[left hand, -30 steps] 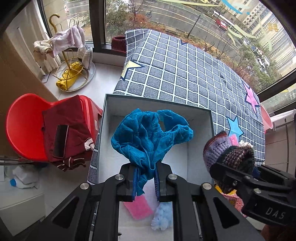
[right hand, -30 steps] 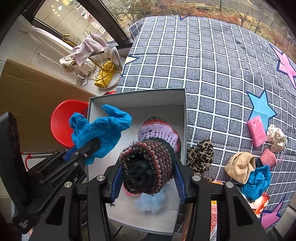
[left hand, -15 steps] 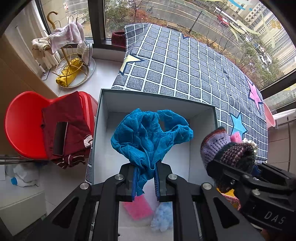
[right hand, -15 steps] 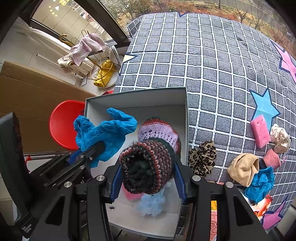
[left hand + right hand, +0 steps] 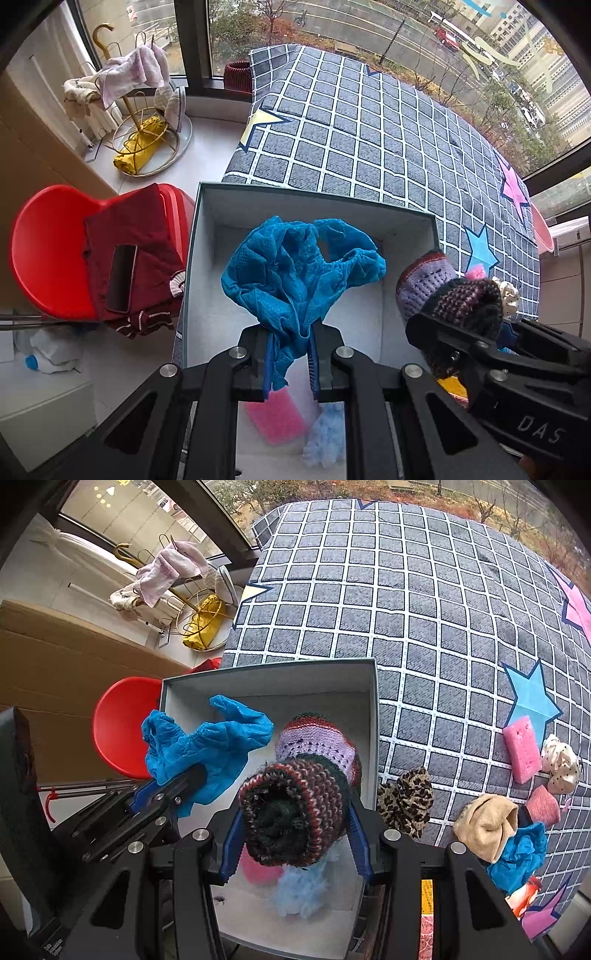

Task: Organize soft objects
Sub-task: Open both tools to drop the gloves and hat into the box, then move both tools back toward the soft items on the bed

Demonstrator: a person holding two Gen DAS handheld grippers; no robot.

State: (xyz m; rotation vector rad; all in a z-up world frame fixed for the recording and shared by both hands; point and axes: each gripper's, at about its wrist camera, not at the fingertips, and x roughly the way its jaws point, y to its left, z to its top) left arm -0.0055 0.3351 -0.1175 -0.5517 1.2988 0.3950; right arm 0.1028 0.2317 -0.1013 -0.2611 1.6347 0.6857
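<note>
Blue cloth (image 5: 299, 273) pinched in left tool (image 5: 288, 360), knit hat (image 5: 299, 805) clamped in right tool (image 5: 293, 834), both over box (image 5: 373, 716) at frame centre, ready to drop in.

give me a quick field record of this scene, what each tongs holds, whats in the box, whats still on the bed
left tongs: shut on blue mesh cloth, held over the box
right tongs: shut on striped knit hat, also over the box
box: grey, open, holds pink sponge and pale blue fluffy item
left on bed: leopard scrunchie, beige cloth, second pink sponge, polka-dot scrunchie
bedspread: grey grid with stars
</note>
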